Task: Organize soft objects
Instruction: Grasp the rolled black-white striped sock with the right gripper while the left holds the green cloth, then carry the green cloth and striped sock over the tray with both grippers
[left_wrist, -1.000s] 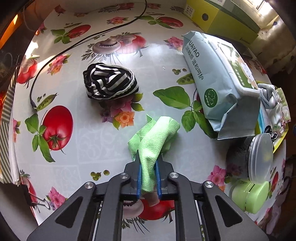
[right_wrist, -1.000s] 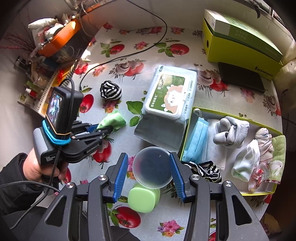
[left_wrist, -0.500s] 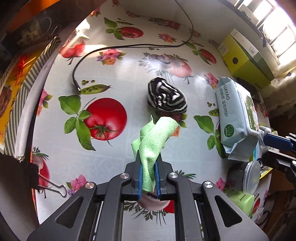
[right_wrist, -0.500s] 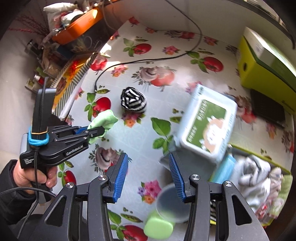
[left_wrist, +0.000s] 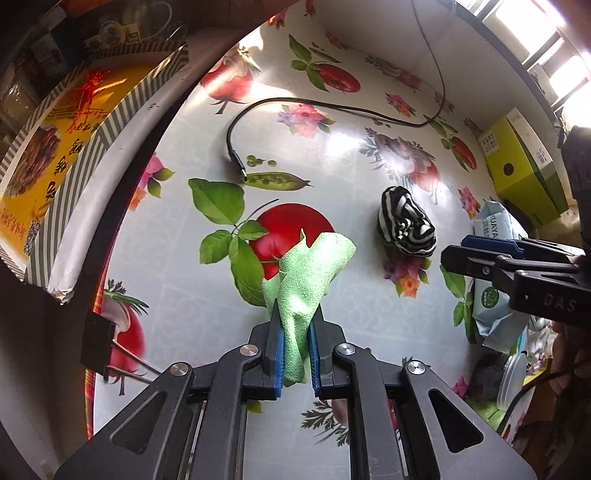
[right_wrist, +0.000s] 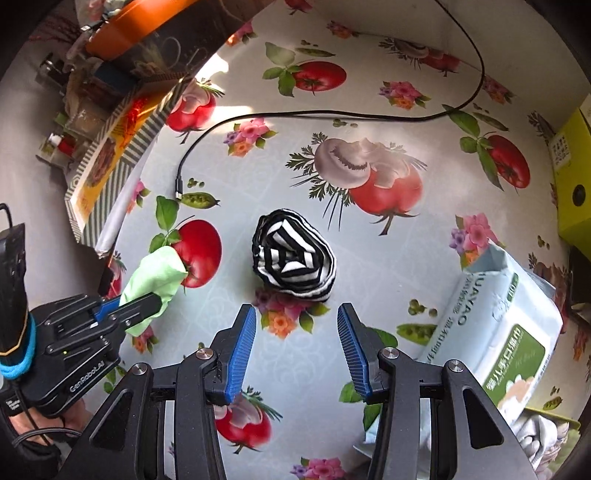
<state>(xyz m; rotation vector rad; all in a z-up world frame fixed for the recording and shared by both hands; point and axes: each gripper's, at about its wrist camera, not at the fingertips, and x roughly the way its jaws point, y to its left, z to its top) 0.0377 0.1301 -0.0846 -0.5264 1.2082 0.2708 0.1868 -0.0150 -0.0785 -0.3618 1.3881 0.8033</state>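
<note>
My left gripper (left_wrist: 296, 325) is shut on a light green cloth (left_wrist: 310, 273), which hangs above the tomato-print tablecloth; the same gripper (right_wrist: 140, 306) and cloth (right_wrist: 155, 273) show at the left of the right wrist view. A rolled black-and-white striped sock (right_wrist: 293, 258) lies on the table, just beyond my right gripper (right_wrist: 295, 314), which hovers over it open with nothing between its blue pads. In the left wrist view the striped sock (left_wrist: 406, 227) sits to the right, with the right gripper's fingertips (left_wrist: 480, 251) close beside it.
A black USB cable (right_wrist: 314, 116) curves across the far table. A pack of wet wipes (right_wrist: 498, 328) lies at the right, a yellow-green box (left_wrist: 524, 170) behind it. A striped yellow box (right_wrist: 107, 162) stands off the left table edge. A clear lidded jar (left_wrist: 513, 376) is at the lower right.
My left gripper carried the green cloth leftward, away from the wipes. My right gripper swept left and down from over the jar and tray to hover over the striped sock.
</note>
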